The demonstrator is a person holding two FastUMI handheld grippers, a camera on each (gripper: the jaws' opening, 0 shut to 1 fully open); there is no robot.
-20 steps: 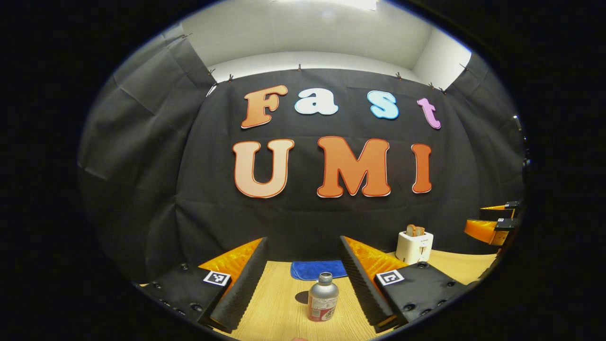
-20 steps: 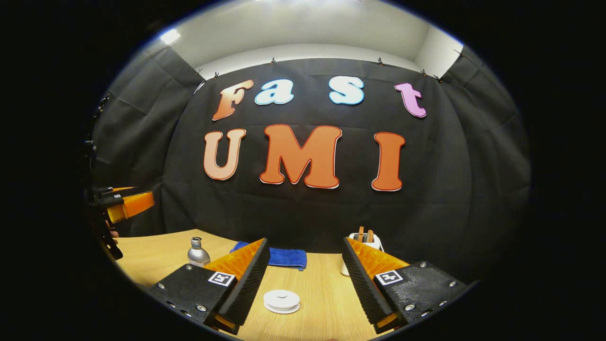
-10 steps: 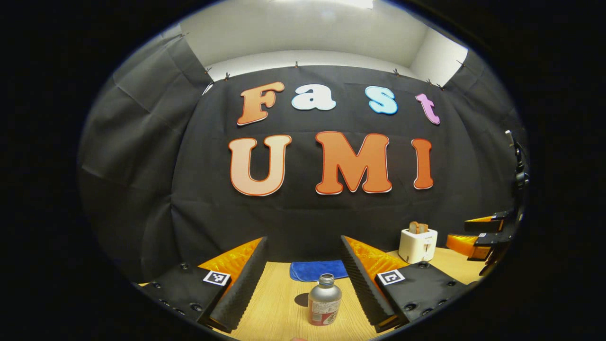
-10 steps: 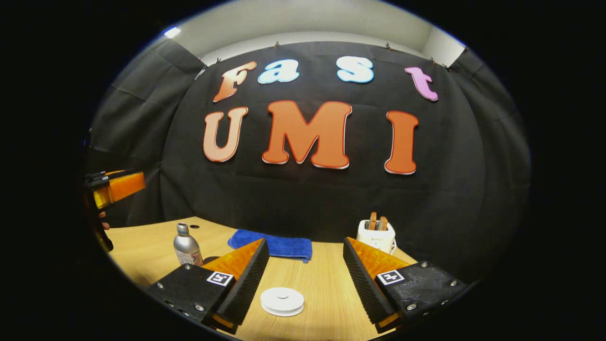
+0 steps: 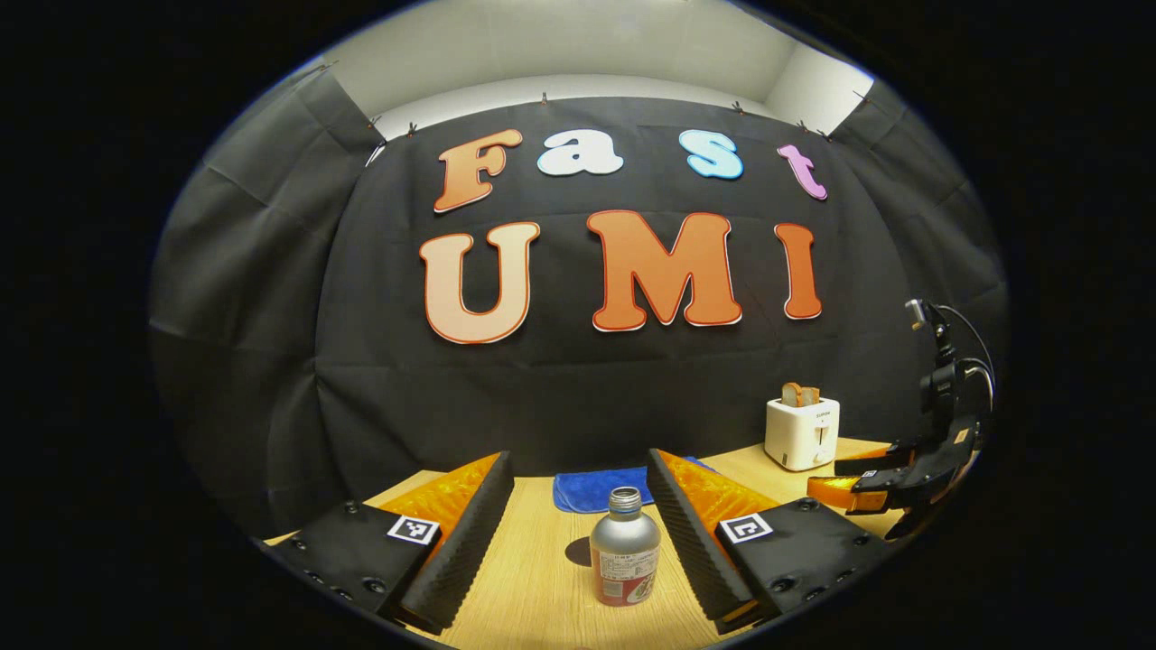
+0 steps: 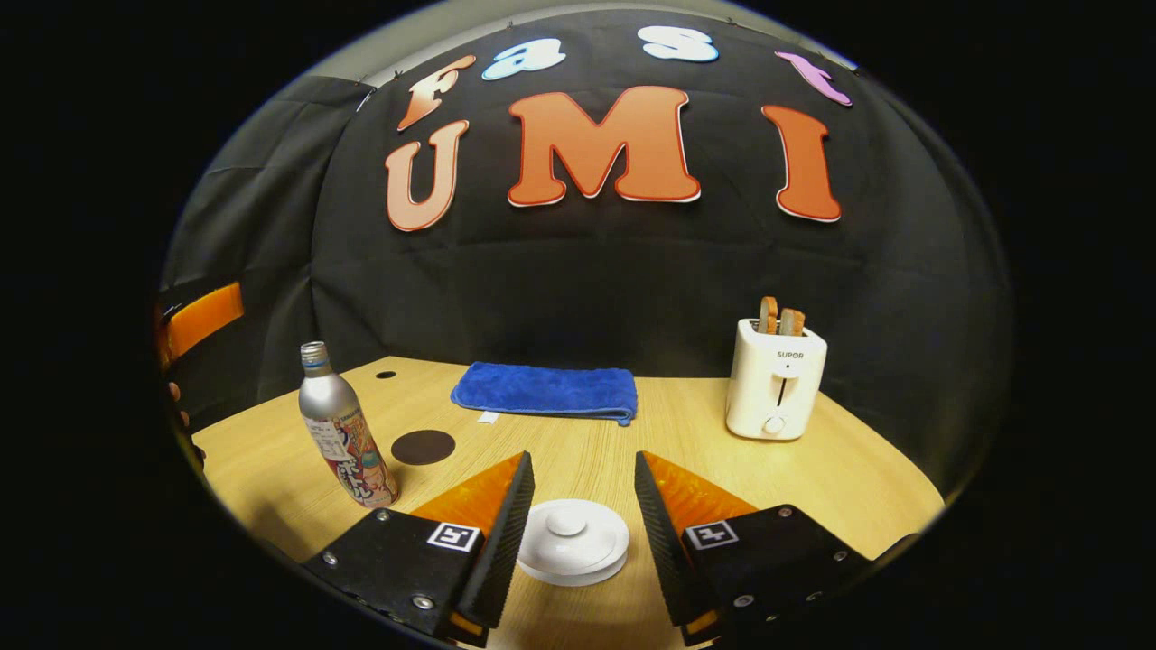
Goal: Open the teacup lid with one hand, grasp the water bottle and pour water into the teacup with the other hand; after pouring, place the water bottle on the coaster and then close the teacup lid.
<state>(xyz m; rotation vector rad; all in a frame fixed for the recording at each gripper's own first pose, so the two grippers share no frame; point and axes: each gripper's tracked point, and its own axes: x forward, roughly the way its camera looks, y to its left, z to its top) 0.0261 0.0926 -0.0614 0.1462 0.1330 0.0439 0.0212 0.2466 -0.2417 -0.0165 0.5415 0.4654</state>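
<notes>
Teacup lid (image 6: 573, 540): white, sat on the table (image 6: 840, 487) between the right gripper (image 6: 578, 528) fingers, jaws spread, not touching it
Water bottle (image 5: 624, 559): upright, uncapped, between the spread left gripper (image 5: 578, 533) fingers, ungrasped
Coaster (image 6: 423, 446): dark disc, just right of the bottle, bare
Progress: nothing done; lifting, pouring, placing, closing all remained
Hidden: teacup body beneath the lid hard to make out

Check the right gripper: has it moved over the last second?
Yes. The right gripper has come down and forward toward the white lid, which now sits larger between its open jaws; the toaster also looms nearer.
</notes>
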